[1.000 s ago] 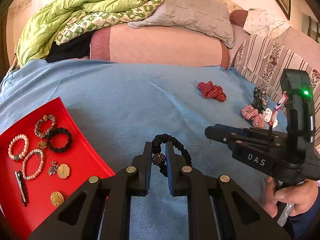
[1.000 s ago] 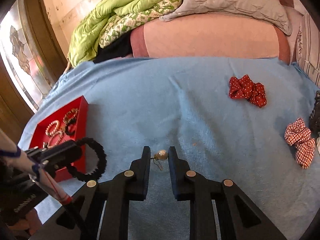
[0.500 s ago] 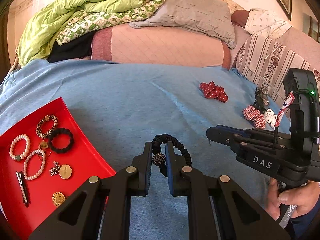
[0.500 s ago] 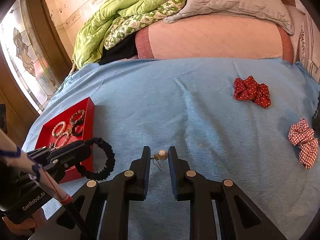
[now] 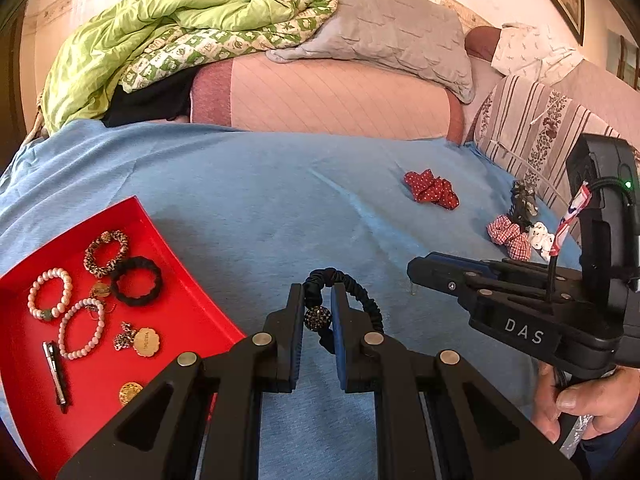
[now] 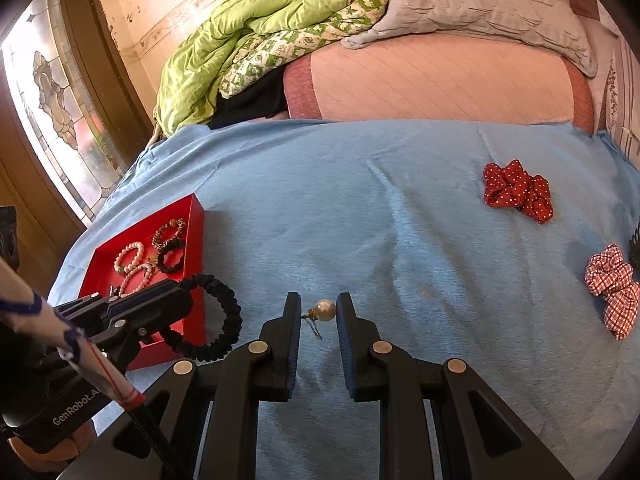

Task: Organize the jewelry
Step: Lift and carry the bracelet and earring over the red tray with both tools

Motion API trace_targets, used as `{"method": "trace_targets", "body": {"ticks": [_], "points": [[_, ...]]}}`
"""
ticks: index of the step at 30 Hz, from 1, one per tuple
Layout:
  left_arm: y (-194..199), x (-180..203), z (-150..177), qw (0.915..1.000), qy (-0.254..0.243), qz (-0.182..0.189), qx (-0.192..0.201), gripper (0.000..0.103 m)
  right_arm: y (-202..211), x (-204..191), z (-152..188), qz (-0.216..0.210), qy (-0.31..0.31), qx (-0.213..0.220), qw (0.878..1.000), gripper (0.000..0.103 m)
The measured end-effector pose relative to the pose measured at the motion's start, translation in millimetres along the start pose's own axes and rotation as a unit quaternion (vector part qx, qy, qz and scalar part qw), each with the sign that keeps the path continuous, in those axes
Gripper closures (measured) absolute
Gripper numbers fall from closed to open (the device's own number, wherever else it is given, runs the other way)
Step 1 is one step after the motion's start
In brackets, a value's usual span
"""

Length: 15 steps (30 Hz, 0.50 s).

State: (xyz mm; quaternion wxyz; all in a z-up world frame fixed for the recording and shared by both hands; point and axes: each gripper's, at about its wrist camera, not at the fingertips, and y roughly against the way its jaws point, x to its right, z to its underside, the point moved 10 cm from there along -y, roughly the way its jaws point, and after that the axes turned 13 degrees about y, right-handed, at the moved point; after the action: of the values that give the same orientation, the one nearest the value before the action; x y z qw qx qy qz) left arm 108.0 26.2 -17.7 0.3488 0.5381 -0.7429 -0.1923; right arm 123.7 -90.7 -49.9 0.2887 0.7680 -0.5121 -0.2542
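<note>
Tray point(image 5: 192, 316) left of both jaws already holds several pieces; left gripper point(image 5: 318, 312) clamps a bracelet point(image 5: 360, 300), right gripper point(image 6: 319, 312) pinches an earring point(image 6: 324, 310), neither deposited.

A soft matt blue cloth sheet point(image 5: 240, 184) covers the bed; at near left a smooth red tray point(image 5: 192, 320) holds glossy pearl-like bead bracelets point(image 5: 50, 294). Both matt black plastic grippers carry bright metal rivets; a fabric-corded black bracelet point(image 5: 352, 292) hangs nearby.
</note>
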Motion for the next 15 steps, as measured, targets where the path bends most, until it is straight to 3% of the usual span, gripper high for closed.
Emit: {"method": "trace_targets", "body": {"ticks": [15], "points": [[46,-60,-15,0.9978,0.053,-0.012,0.038,0.090,-9,-58,-19,-0.024,0.025,0.014,0.999,0.084]]}}
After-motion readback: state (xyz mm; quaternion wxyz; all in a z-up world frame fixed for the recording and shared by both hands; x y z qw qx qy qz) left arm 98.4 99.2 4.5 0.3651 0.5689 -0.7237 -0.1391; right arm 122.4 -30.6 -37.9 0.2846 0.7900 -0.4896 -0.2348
